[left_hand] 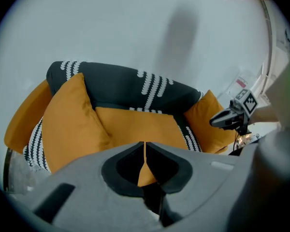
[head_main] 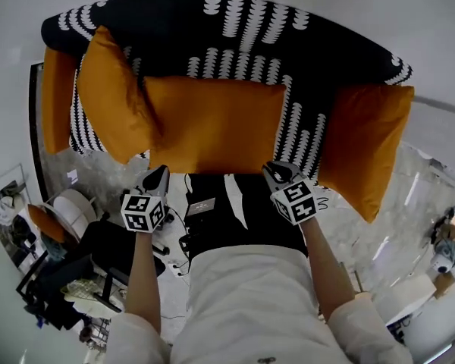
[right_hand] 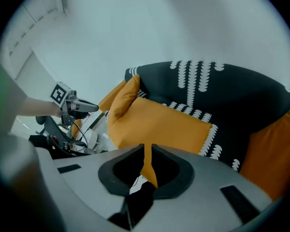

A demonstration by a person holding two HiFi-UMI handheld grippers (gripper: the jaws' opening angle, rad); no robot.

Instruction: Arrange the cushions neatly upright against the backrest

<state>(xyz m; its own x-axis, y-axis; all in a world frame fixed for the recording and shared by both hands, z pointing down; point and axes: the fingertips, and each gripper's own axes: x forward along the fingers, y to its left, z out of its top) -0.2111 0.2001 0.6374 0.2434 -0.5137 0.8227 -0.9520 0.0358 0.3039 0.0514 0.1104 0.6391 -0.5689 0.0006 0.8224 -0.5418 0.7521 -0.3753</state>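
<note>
A black sofa (head_main: 235,29) with white print carries several orange cushions. A large one (head_main: 212,123) lies flat across the seat. Another (head_main: 114,93) leans tilted at the left end, and a third (head_main: 368,146) stands at the right arm. My left gripper (head_main: 158,179) and right gripper (head_main: 277,173) hover side by side at the flat cushion's front edge, both pointing down toward it. In the left gripper view the left gripper (left_hand: 144,146) is shut, with cushion (left_hand: 135,124) showing beyond the slit. The right gripper (right_hand: 147,149) is shut too, facing the same cushion (right_hand: 159,124). Nothing is held.
An orange pad (head_main: 58,101) covers the sofa's left arm. Left of me on the marble floor stand a white round object (head_main: 72,207) and dark gear (head_main: 98,256) with cables. A black item (head_main: 235,211) lies right in front of me. A small toy (head_main: 447,249) sits far right.
</note>
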